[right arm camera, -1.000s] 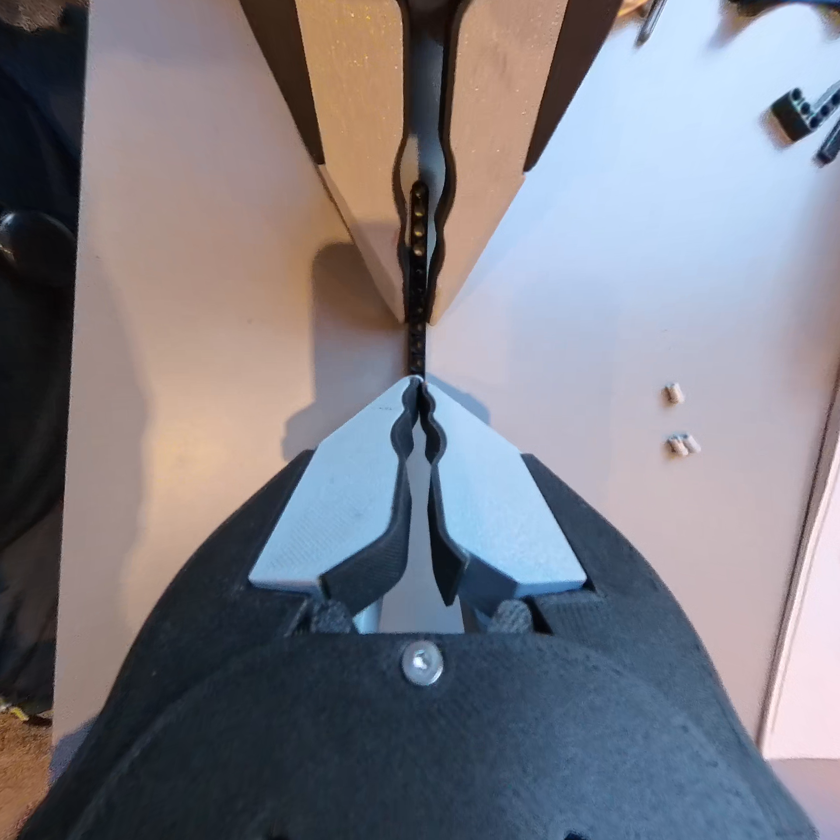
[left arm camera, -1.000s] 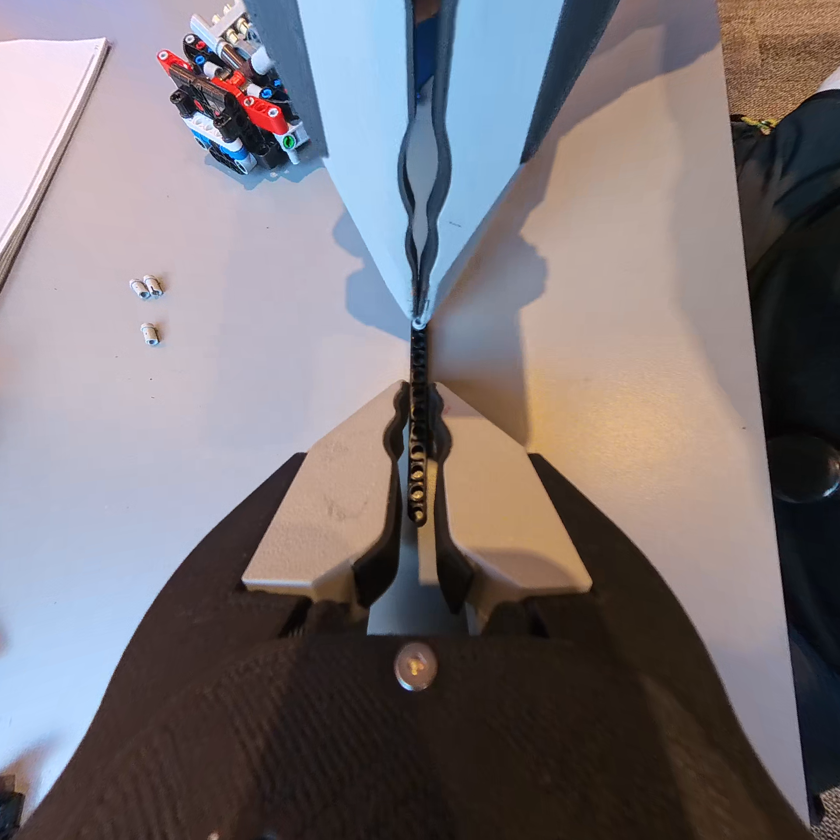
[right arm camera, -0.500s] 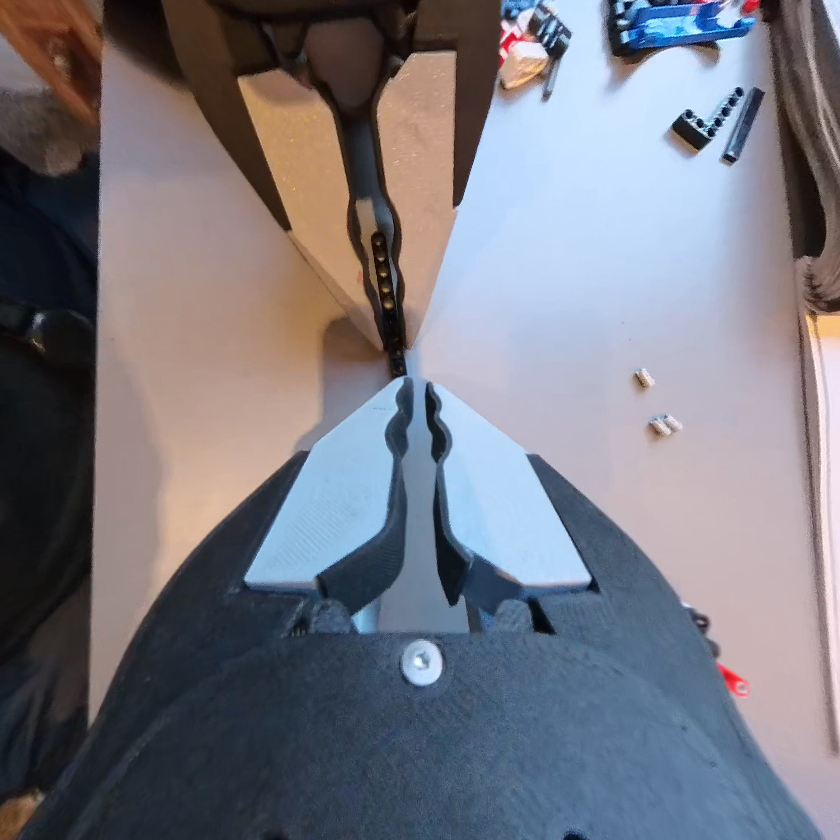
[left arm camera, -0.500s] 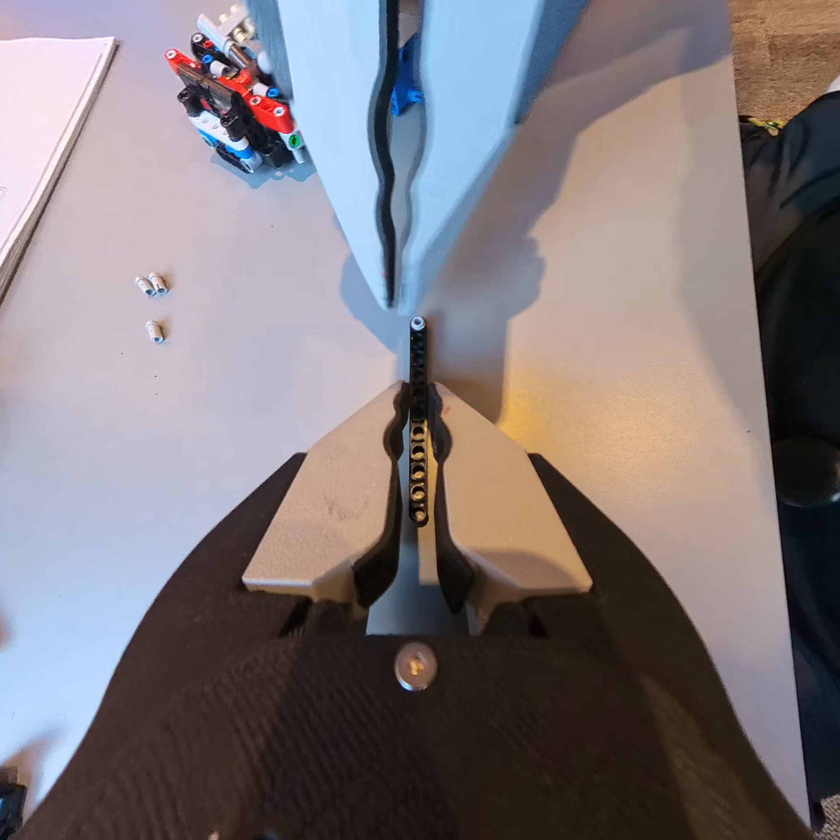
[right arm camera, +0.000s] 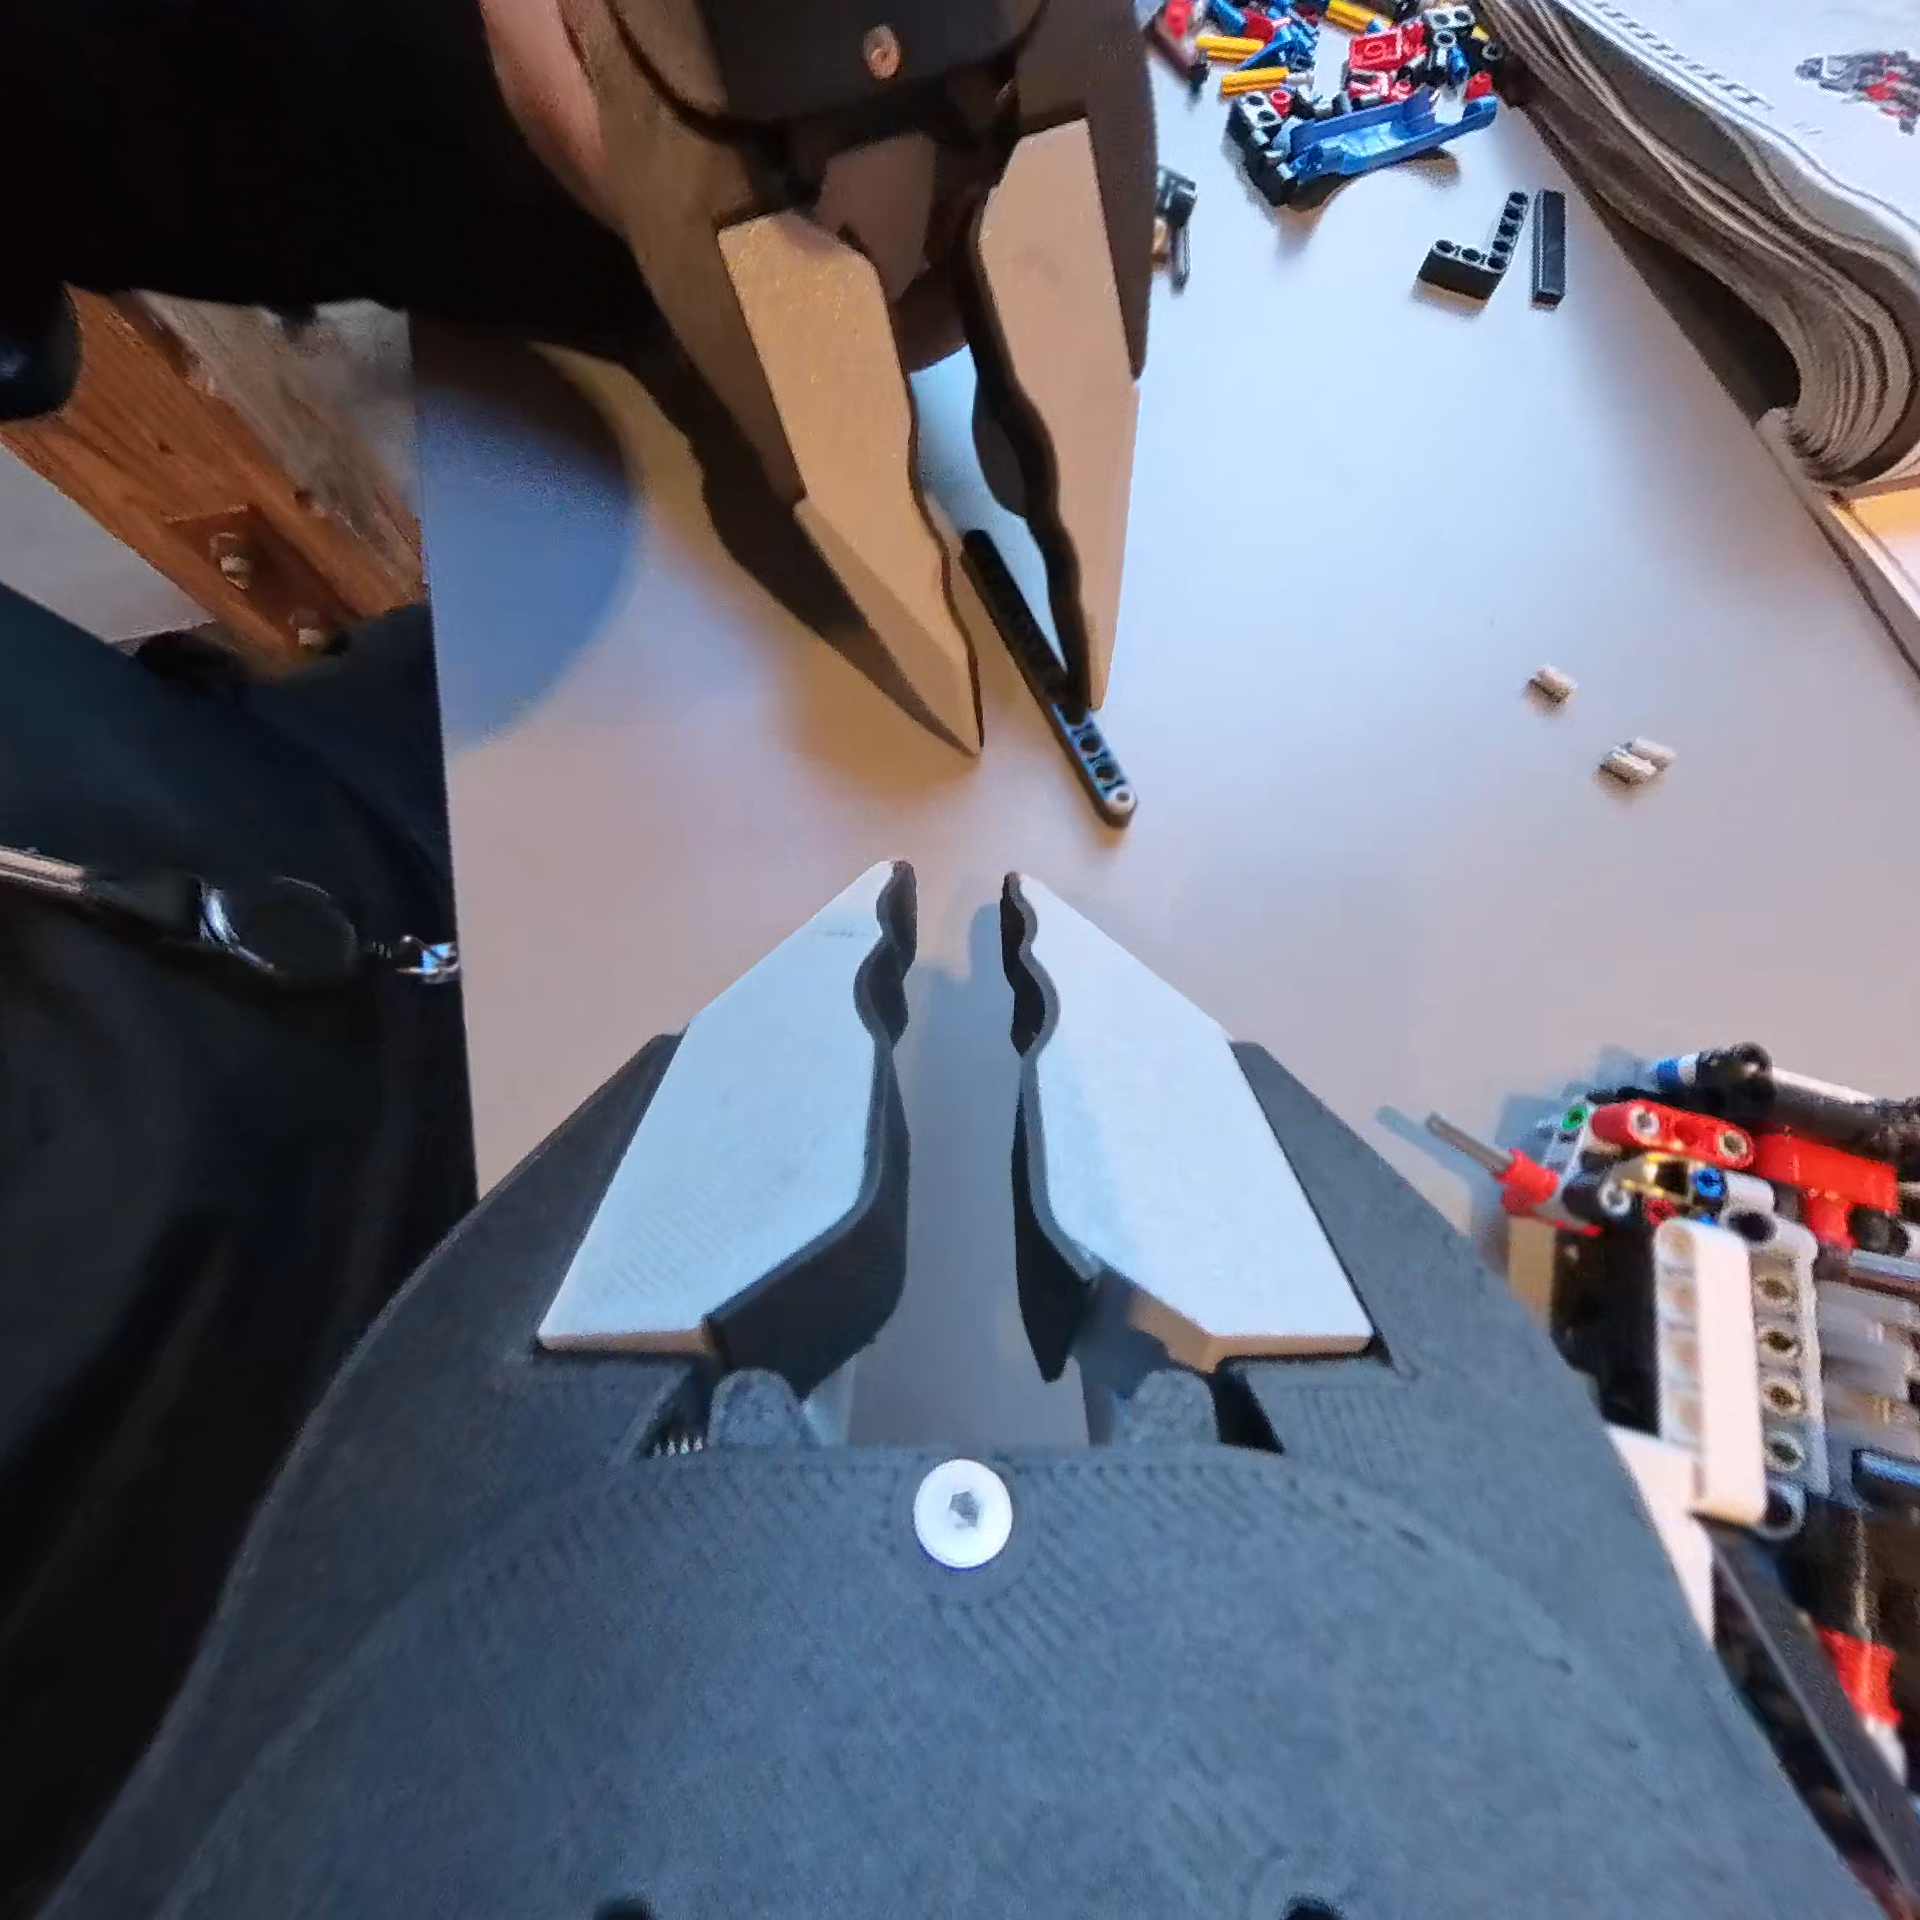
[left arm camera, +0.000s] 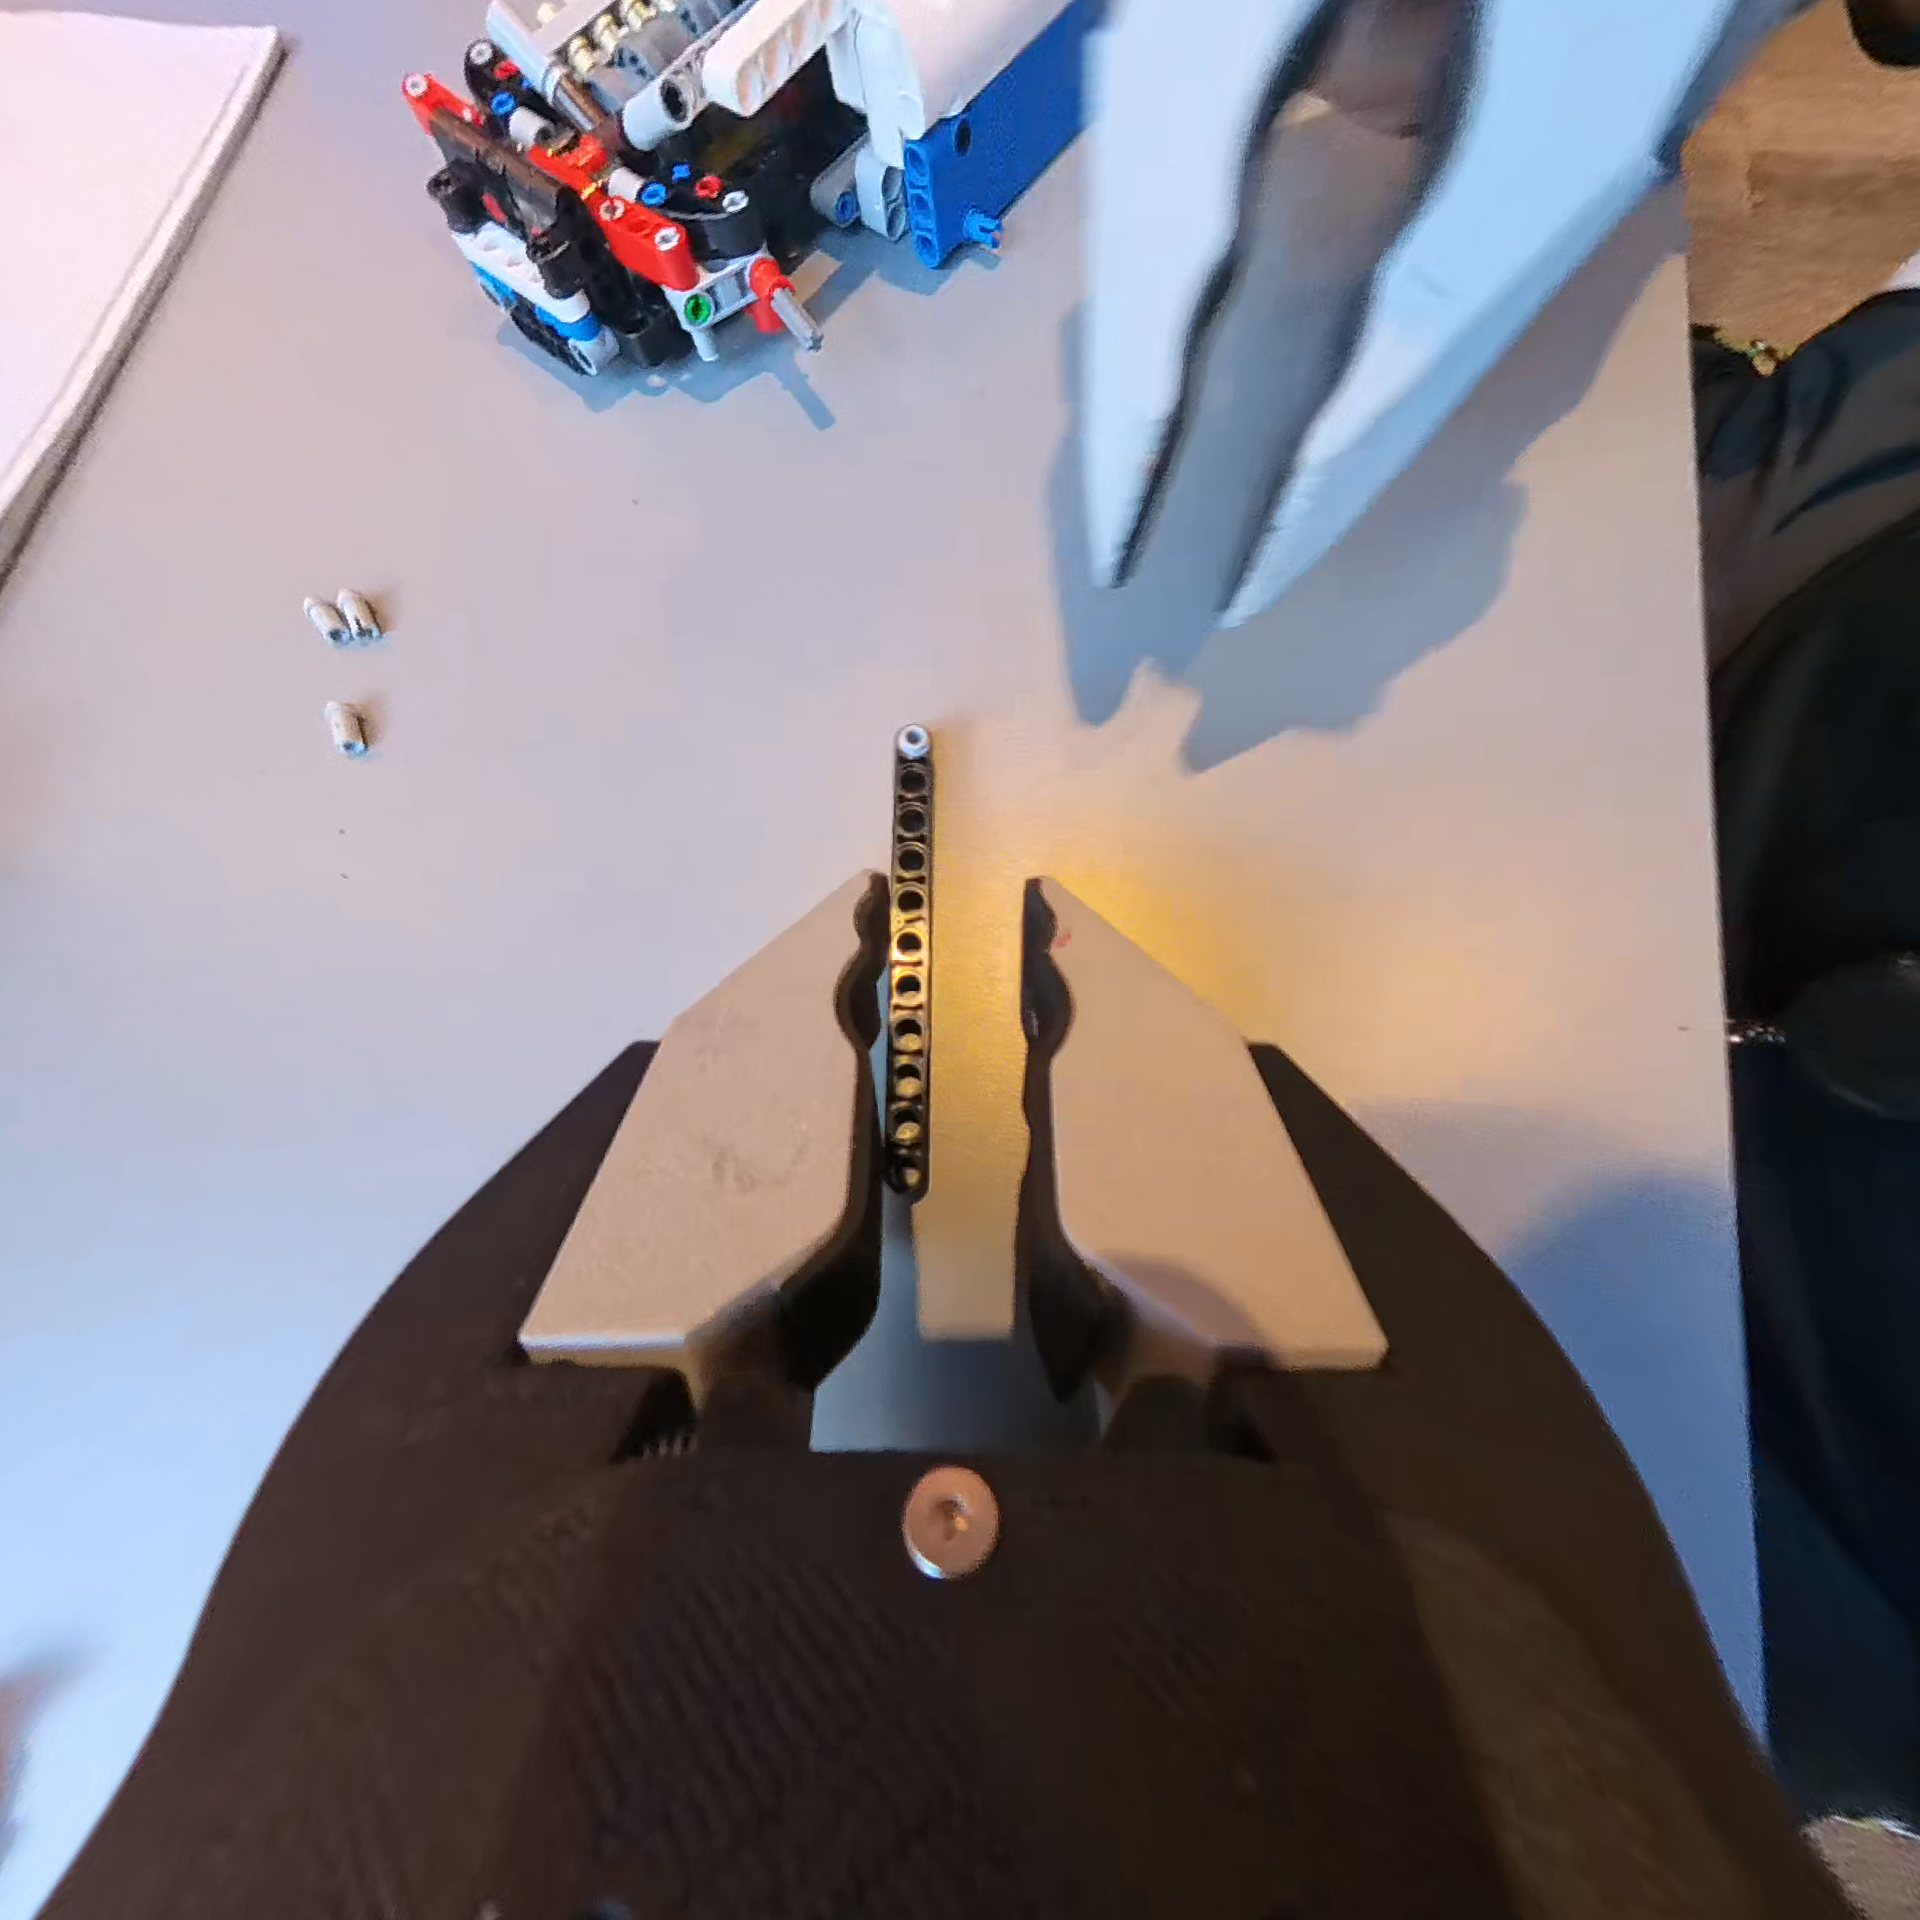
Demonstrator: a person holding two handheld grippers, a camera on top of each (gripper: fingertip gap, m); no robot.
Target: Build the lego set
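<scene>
A long black holed beam (left arm camera: 910,956) with a grey pin (left arm camera: 912,740) in its far end lies between the fingers of my left gripper (left arm camera: 951,883). The gripper is open, and the beam rests against its left finger only. In the right wrist view the beam (right arm camera: 1096,764) lies on the grey table below the left gripper (right arm camera: 1034,717). My right gripper (right arm camera: 956,878) is open and empty, a short way back from the beam's end. It shows blurred in the left wrist view (left arm camera: 1174,603). The partly built model (left arm camera: 675,187) stands at the far left.
Three small grey pins (left arm camera: 343,618) lie left of the beam. A white booklet (left arm camera: 94,208) is at the far left. Loose parts (right arm camera: 1340,104), a black L-beam (right arm camera: 1475,249) and stacked booklets (right arm camera: 1766,208) are in the right wrist view. The table edge (left arm camera: 1704,935) borders a person's dark clothing. Tip to tip, the grippers are about 6 cm apart.
My right gripper let go of the beam's end, opened and drew back to the side. My left gripper opened, so the beam is no longer clamped.
</scene>
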